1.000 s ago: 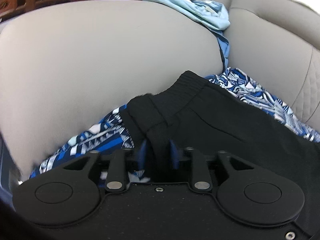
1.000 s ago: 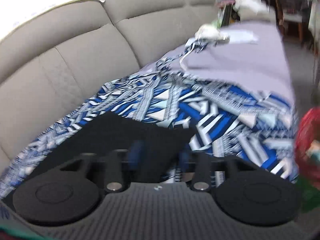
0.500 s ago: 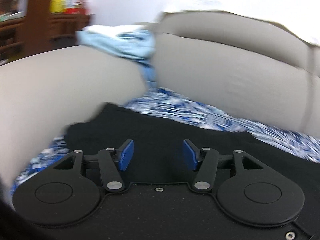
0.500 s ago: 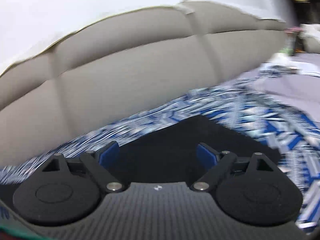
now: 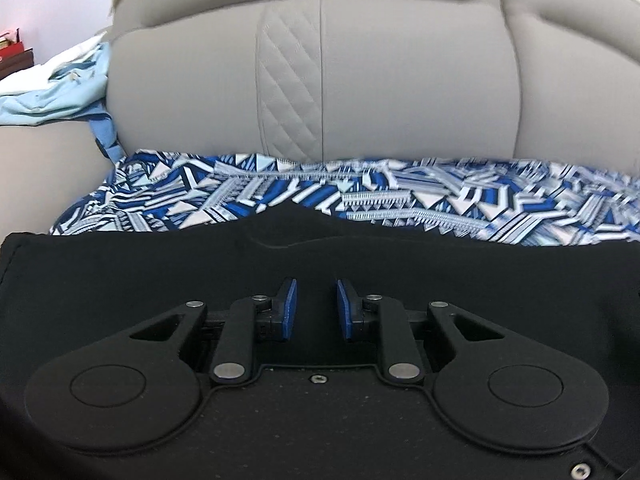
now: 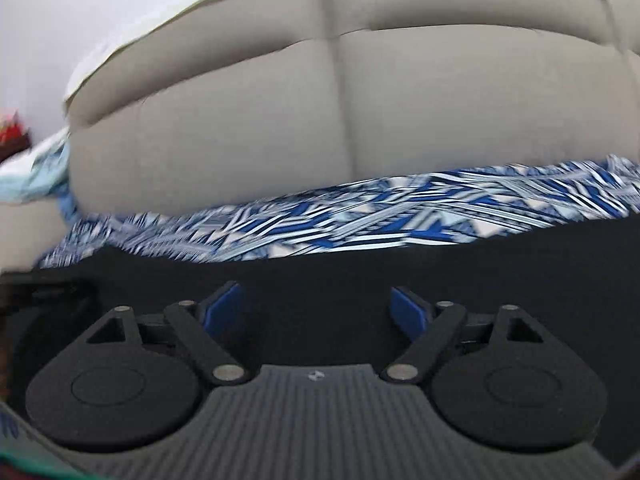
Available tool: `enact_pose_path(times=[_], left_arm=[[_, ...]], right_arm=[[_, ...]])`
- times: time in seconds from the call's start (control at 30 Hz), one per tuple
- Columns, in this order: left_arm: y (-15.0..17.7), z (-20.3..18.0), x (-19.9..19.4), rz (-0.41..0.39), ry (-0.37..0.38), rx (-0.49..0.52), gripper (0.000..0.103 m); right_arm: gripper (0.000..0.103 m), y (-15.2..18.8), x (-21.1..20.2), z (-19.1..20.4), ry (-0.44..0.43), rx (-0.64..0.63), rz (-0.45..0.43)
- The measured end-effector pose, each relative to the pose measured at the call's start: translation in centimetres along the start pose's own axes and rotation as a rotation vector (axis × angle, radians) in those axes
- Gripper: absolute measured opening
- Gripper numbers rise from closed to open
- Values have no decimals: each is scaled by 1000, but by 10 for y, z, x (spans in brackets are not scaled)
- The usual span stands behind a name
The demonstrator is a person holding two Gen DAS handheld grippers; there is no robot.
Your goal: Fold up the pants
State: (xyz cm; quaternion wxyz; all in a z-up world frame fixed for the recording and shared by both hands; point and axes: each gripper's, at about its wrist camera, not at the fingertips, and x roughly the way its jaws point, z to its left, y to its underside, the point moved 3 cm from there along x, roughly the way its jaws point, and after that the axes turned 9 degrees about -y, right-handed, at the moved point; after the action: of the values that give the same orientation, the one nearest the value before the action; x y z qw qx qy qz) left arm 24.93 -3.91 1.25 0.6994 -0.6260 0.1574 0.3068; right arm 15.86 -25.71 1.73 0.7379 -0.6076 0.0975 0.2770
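Left tongs [image 5: 316, 309]: a matte black body with a fine speckled finish, two round raised discs set at either side, and slim black link arms joined by silver rivets. Its two fingers carry flat, bright blue pads [image 5: 289, 307]. A small silver screw sits at the centre of the near plate, and another at the far right corner of the housing.

Right tongs [image 6: 317, 312]: the same black discs, link arms and silver rivets, with blue pads [image 6: 222, 307] on angled fingers. Its near plate differs, being dark grey and ribbed with fine parallel ridges, with a small pale mark at the centre.
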Motion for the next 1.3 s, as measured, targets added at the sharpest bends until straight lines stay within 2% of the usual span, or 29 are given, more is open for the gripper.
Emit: enact_pose_path(times=[0.07, 0.13, 0.27, 0.4, 0.47, 0.67, 0.7, 0.77, 0.8, 0.87, 0.97, 1.03, 1.13, 1.23, 1.3], left_arm=[[-2, -2, 8, -28, -27, 6, 21], [-4, -2, 13, -35, -37, 5, 22], [-1, 7, 22, -68, -56, -5, 31], [1, 12, 22, -73, -44, -16, 34], [3, 12, 20, -78, -60, -20, 38], [4, 11, 18, -84, -76, -14, 40], [5, 11, 18, -85, -79, -13, 40], [5, 11, 18, -86, -85, -11, 42], [5, 11, 18, -86, -88, -11, 43], [5, 11, 18, -85, -94, -15, 45], [5, 14, 18, -83, -97, -22, 48], [5, 15, 18, -82, -101, -28, 50], [4, 17, 18, -72, -117, -41, 57], [2, 22, 14, -43, -114, -64, 58], [3, 25, 7, -18, -99, -72, 58]], right_arm=[[66, 2, 9, 2, 20, -9, 42], [60, 4, 15, -4, 61, -20, 78], [52, -3, 4, -30, 102, -31, 70], [51, -8, -10, -81, 228, 11, 50], [51, -10, -18, -107, 303, 40, 36], [51, -11, -52, -180, 527, 171, 0], [53, -10, -56, -190, 583, 171, 1], [74, -9, -64, -212, 651, 189, 1], [74, -8, -73, -222, 676, 211, -14], [70, -3, -101, -239, 678, 291, -85], [73, 6, -151, -246, 590, 441, -201], [75, 13, -178, -243, 560, 514, -217], [80, 23, -212, -236, 574, 588, -252], [83, 43, -238, -236, 503, 713, -320], [83, 61, -251, -240, 470, 802, -333]])
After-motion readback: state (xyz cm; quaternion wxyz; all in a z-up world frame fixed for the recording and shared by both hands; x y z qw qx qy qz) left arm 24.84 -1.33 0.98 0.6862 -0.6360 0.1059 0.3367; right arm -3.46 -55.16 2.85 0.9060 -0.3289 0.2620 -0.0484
